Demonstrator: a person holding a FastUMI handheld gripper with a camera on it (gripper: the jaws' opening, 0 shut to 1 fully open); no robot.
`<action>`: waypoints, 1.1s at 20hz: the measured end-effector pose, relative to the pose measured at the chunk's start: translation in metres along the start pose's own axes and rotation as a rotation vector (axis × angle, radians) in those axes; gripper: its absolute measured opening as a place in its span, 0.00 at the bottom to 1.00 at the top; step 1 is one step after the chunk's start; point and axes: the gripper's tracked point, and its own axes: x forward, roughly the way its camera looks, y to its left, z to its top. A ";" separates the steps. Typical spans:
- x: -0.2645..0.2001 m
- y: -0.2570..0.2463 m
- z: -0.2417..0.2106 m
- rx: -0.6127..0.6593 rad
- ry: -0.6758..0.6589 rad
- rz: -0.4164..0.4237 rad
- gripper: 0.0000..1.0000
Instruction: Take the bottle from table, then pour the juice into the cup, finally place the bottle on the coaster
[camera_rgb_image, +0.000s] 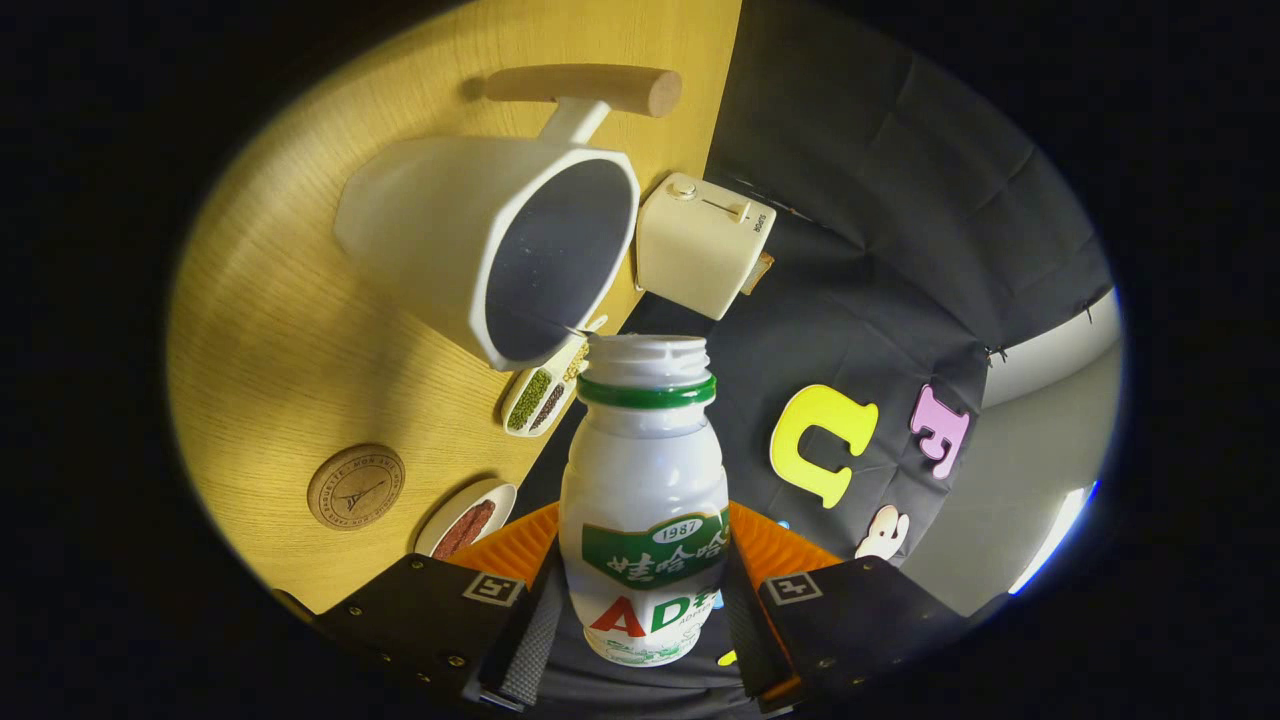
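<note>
My gripper (640, 620) is shut on a white bottle (645, 500) with a green neck ring and an uncapped mouth. The whole view is rolled, so the bottle is tipped toward a large white cup (480, 240) with a wooden handle. The bottle's mouth sits right at the cup's rim (575, 335). The cup's inside looks dark and I see no liquid flowing. A round wooden coaster (356, 487) lies on the table (280, 330), off to the side of the fingers and apart from the cup.
A cream toaster (705, 243) stands just beyond the cup at the table's edge. A small white tray of beans (545, 393) lies under the cup's rim. A little dish with reddish-brown pieces (465, 520) sits near the coaster.
</note>
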 end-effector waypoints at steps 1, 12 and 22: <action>0.000 0.000 0.000 -0.002 -0.001 0.001 0.73; 0.002 0.006 -0.002 0.005 0.012 0.006 0.72; 0.003 0.018 0.001 0.129 0.008 0.032 0.73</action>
